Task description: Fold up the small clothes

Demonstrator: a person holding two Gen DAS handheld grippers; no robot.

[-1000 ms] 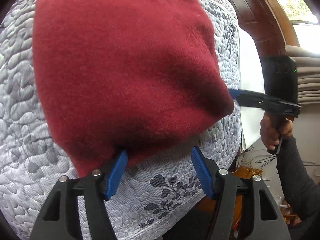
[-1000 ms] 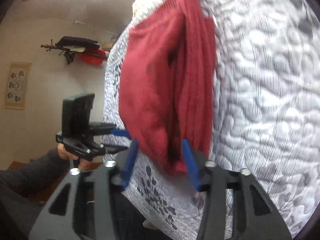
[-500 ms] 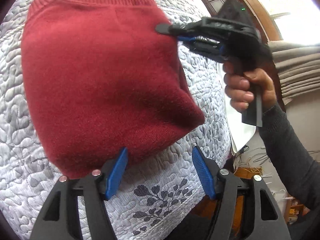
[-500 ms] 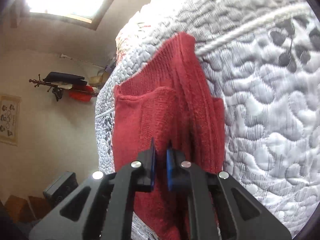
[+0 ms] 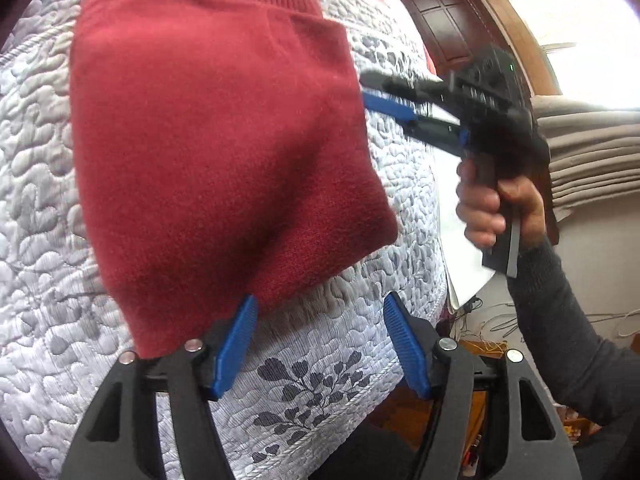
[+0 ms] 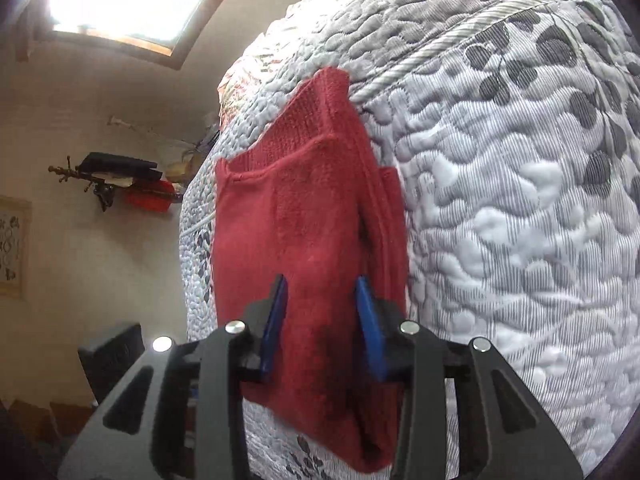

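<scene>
Risk of unfolding: red knit garment (image 5: 224, 152) folded on quilted bed (image 5: 48, 280); left gripper (image 5: 320, 344) open at hem, right gripper (image 6: 322, 316) parted, straddling folded edge — could snag layers.

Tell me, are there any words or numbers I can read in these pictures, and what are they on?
There are none that can be read.
The framed picture on the wall has dark marks, too small and blurred to read.
The red sweater, the quilt and both grippers, left gripper and right gripper, show no label or writing.
</scene>
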